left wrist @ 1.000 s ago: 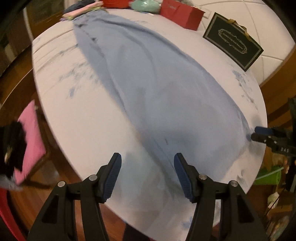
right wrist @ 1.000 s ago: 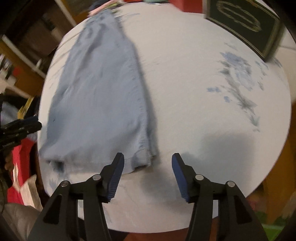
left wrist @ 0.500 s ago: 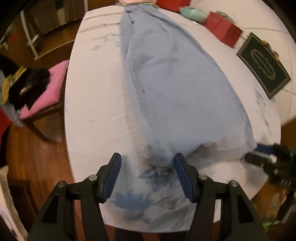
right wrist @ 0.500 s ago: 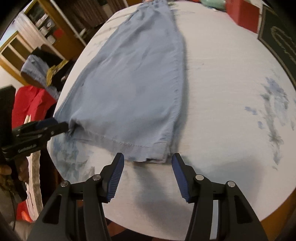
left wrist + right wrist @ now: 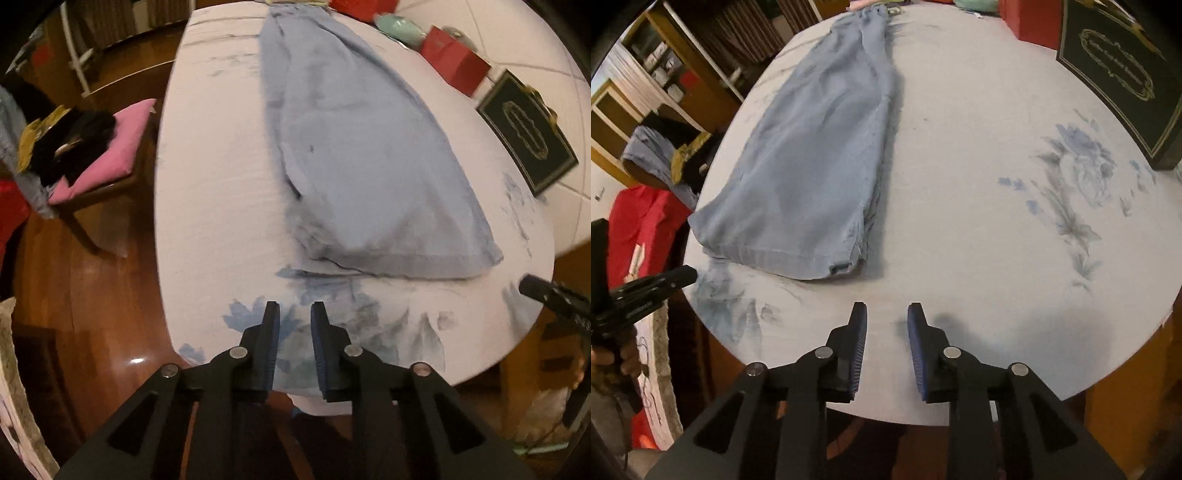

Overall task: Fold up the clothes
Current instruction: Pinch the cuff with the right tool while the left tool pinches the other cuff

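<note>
Light blue trousers point(image 5: 354, 147) lie flat and lengthwise on the round table point(image 5: 214, 206), folded leg on leg, hem towards me. They also show in the right wrist view point(image 5: 812, 162). My left gripper point(image 5: 294, 308) hovers just short of the hem's left corner, jaws partly open with a narrow gap, empty. My right gripper point(image 5: 886, 310) hovers over bare tablecloth a little short of the hem's right corner, jaws likewise partly open and empty. Each gripper's tip shows at the edge of the other's view.
A black gift bag point(image 5: 524, 136), red gift bags point(image 5: 454, 62) and a mint green item point(image 5: 397, 26) sit at the table's far right. A chair with a pink cushion point(image 5: 110, 147) and dark clothes stands left. Red cloth point(image 5: 639, 229) hangs beyond the table's near-left edge.
Both grippers have pulled back from the trouser hem towards the table's near edge, and both jaws have narrowed from wide open to a small gap. The trousers lie still.
</note>
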Motion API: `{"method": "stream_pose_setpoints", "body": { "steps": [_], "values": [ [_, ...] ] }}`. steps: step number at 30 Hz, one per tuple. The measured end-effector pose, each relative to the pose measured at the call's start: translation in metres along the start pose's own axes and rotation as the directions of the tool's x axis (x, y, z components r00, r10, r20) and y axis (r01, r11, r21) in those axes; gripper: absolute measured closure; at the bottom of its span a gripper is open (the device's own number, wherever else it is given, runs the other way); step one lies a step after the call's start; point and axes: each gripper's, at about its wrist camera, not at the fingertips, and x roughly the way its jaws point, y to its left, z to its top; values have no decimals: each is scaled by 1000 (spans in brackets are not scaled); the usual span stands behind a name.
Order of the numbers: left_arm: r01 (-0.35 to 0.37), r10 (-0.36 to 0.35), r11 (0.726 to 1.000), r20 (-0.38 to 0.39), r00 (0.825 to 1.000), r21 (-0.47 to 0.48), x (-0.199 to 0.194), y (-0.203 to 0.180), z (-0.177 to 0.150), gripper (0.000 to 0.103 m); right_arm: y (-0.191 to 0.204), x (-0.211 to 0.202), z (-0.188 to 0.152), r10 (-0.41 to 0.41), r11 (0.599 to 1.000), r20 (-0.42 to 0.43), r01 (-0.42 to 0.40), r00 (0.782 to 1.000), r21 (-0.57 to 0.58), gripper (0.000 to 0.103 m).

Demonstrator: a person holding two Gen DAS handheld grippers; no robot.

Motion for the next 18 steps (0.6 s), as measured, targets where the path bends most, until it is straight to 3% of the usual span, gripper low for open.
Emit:
{"method": "stream_pose_setpoints", "body": {
  "steps": [1, 2, 3, 5, 6, 8, 14, 17, 18],
  "values": [
    [9, -8, 1000, 25, 1000, -6, -6, 1, 1, 69, 2, -4, 0, 16, 1000, 18, -15, 1000, -7, 80],
    [14, -14, 1000, 50, 999, -10, -13, 2, 0, 54, 5, -7, 0, 31, 999, 36, -30, 999, -16, 80],
    [18, -18, 1000, 73, 997, -8, -17, 1, 2, 50, 8, -12, 1, 43, 999, 56, -41, 997, -33, 80],
    [25, -25, 1000, 115, 993, 1, -22, -4, 8, 50, 19, -14, 7, 68, 996, 92, -62, 993, -71, 73],
    [19, -20, 1000, 114, 993, 14, -20, -6, 9, 50, 25, -12, 11, 79, 994, 107, -70, 991, -88, 60],
    [1, -5, 999, 96, 995, 46, -12, -10, 12, 50, 34, -2, 19, 63, 995, 108, -54, 992, -89, 47],
    [46, -49, 995, 35, 998, 91, 20, -6, 40, 51, 38, 36, 30, 48, 999, 32, -48, 998, -7, 47],
    [35, -34, 992, -10, 999, 118, 33, -16, 42, 96, 36, 51, 33, 18, 1000, 6, -18, 1000, 18, 48],
    [26, -25, 994, -9, 1000, 110, 33, -17, 42, 96, 35, 55, 34, 12, 1000, 1, -12, 1000, 27, 52]
  ]
}}
